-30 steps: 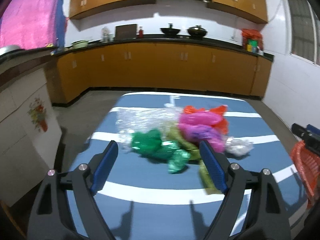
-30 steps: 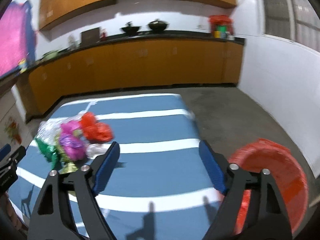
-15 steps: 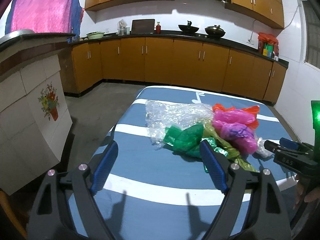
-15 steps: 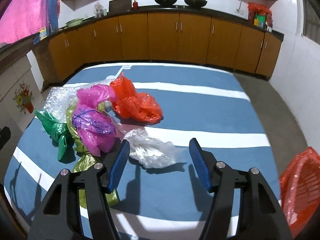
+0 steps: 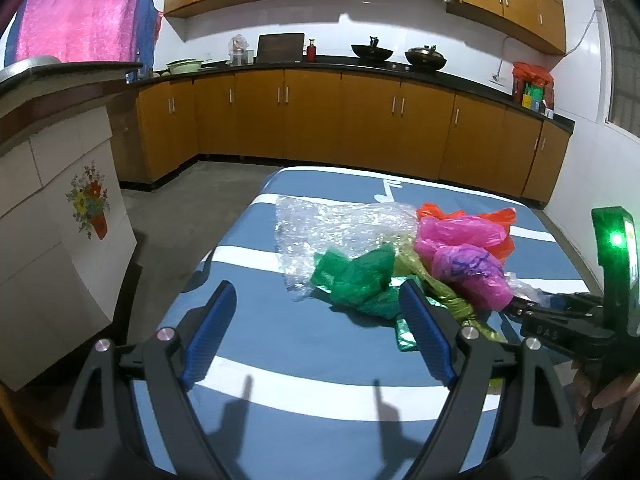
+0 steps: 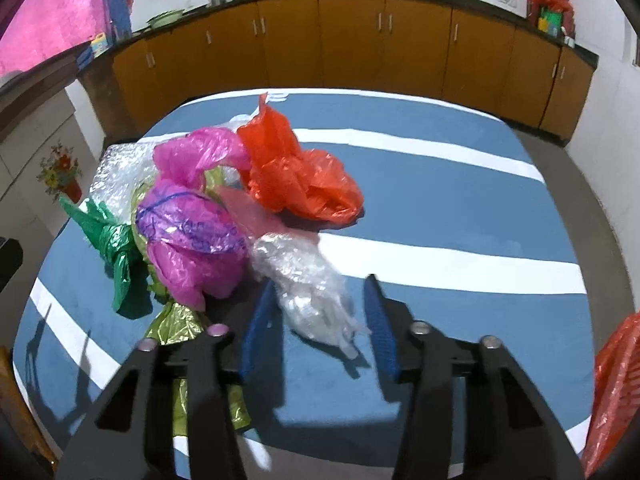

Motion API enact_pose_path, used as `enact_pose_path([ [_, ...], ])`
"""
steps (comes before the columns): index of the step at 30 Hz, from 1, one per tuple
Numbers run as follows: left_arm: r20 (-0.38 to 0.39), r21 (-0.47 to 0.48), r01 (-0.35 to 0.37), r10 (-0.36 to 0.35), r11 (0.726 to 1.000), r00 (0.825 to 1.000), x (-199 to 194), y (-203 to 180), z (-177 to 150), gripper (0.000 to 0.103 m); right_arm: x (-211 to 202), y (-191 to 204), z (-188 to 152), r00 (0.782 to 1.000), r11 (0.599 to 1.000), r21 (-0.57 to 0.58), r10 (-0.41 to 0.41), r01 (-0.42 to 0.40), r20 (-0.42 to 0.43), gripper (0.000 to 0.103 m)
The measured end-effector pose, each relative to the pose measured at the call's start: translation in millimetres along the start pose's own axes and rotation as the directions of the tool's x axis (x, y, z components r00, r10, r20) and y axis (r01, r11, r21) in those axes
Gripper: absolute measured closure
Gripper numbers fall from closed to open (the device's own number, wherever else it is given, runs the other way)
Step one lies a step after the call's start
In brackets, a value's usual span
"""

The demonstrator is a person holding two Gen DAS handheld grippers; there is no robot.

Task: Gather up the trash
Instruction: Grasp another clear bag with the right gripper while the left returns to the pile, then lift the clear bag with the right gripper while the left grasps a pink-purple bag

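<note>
The right gripper (image 6: 320, 320) is spread open with its blue pads either side of the near end of a clear crumpled plastic bag (image 6: 308, 280), the closest piece of a heap of trash on the blue bench (image 6: 440, 208) with white stripes. To take it well, I judge the pads should drop a little lower and push further along the wad before closing, so they bite its bulk and not just the thin trailing edge, and should keep off the pink bag (image 6: 192, 240) that lies touching it on the left. A red basket (image 6: 616, 392) at the right edge looks like the likely place for the trash. The left gripper (image 5: 320, 332) is also open and empty, held short of the green bag (image 5: 352, 280) and the bubble wrap (image 5: 328, 228) behind it. An orange bag (image 6: 296, 176) sits at the far side of the heap. Around the bench runs a kitchen with wooden cabinets (image 5: 360, 120), a dark countertop carrying pans, and a concrete floor
</note>
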State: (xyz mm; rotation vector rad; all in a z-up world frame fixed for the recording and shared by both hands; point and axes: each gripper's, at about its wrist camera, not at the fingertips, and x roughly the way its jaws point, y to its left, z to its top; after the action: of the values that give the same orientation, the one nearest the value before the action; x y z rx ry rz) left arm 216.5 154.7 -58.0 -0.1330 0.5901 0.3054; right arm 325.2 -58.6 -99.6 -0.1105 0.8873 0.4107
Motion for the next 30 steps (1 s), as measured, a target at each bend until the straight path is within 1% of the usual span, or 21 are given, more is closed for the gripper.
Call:
enact_pose_path([
  [3, 0.0, 0.005, 0.013, -0.013, 1.0, 1.0, 0.5, -6.0, 0.4, 0.021, -2.6, -2.2, -1.5, 1.0, 1.0, 0.014, 0.007, -0.007, 0.007, 0.076],
  [6, 0.005, 0.017, 0.03, -0.03, 0.999, 1.0, 0.4, -14.9, 2.0, 0.021, -8.9, -9.4, -6.3, 1.0, 0.999, 0.038, 0.0, -0.001, 0.018, 0.079],
  [10, 0.002, 0.03, 0.075, -0.075, 0.997, 0.997, 2.2, -30.7, 6.3, 0.021, -19.3, -23.3, -15.5, 0.999, 0.998, 0.061, -0.028, 0.027, 0.027, 0.079],
  [12, -0.005, 0.035, 0.101, -0.101, 0.994, 0.995, 4.9, -40.7, 8.2, 0.021, -25.6, -32.2, -21.4, 0.997, 0.996, 0.068, -0.064, 0.062, 0.032, 0.079],
  [17, -0.055, 0.041, 0.166, -0.164, 0.985, 0.985, 22.9, -76.0, 13.4, 0.021, -39.2, -57.2, -33.3, 0.993, 0.987, 0.122, -0.11, 0.105, 0.037, 0.079],
  [19, -0.078, 0.045, 0.178, -0.174, 0.983, 0.982, 32.3, -88.6, 15.3, 0.022, -44.2, -65.7, -37.0, 0.992, 0.983, 0.143, -0.122, 0.115, 0.038, 0.079],
  [25, -0.181, 0.049, 0.183, -0.171, 0.982, 0.968, 65.7, -118.2, 18.2, 0.035, -53.2, -86.0, -43.4, 0.99, 0.976, 0.178, -0.138, 0.129, 0.04, 0.079],
  [28, -0.209, 0.059, 0.184, -0.169, 0.981, 0.963, 73.8, -126.5, 15.6, 0.045, -54.8, -91.3, -44.7, 0.989, 0.974, 0.184, -0.139, 0.129, 0.041, 0.079],
  [29, -0.218, 0.064, 0.185, -0.168, 0.981, 0.961, 76.2, -129.2, 14.1, 0.05, -55.7, -92.6, -45.2, 0.989, 0.974, 0.185, -0.139, 0.13, 0.041, 0.079],
  [30, -0.226, 0.064, 0.191, -0.172, 0.979, 0.959, 78.0, -131.4, 13.2, 0.057, -56.5, -93.4, -45.6, 0.989, 0.974, 0.186, -0.14, 0.13, 0.042, 0.079],
])
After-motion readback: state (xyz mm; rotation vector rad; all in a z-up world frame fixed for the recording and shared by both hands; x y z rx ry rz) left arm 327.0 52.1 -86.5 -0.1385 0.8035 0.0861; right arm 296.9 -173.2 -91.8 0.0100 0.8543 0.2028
